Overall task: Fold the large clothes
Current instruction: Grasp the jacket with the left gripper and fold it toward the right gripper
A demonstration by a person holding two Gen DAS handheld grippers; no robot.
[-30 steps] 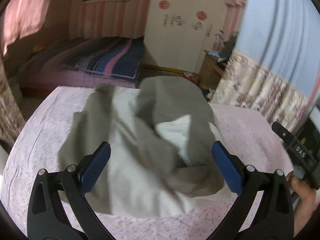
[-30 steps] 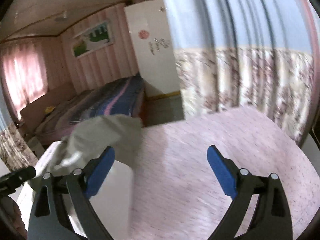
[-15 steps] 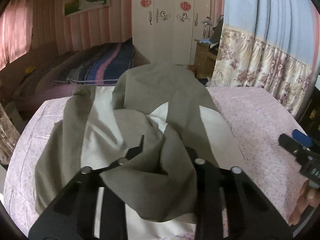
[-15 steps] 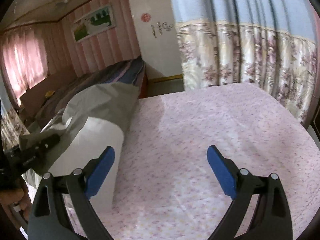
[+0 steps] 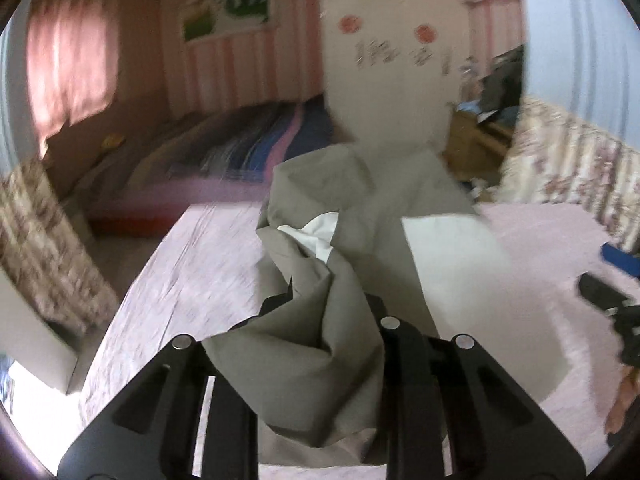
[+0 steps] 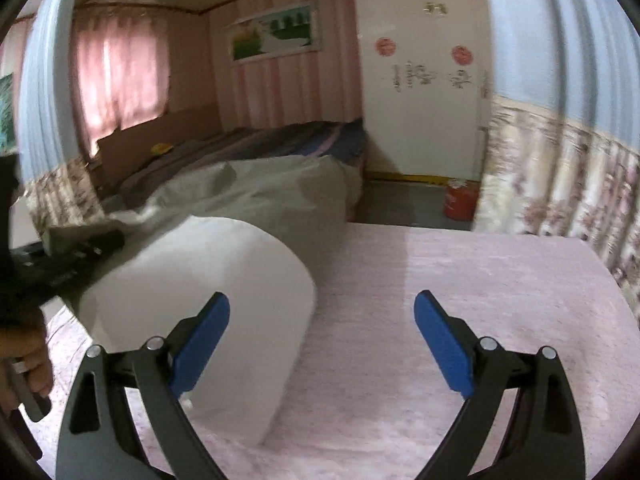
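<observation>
Garment (image 5: pixel 352 248): we see grey-and-white cloth, bunched and lifted off the pink counter (image 5: pixel 192 264)
Left tool (image 5: pixel 320 320): clamped on a grey fold
Right tool (image 6: pixel 322 340): fingers wide apart, holding nothing

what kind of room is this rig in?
Most likely a home bedroom: a bed with a striped blanket, a white wardrobe with red decals, and pink window curtains. The grey garment lies on a pink-covered surface.
</observation>
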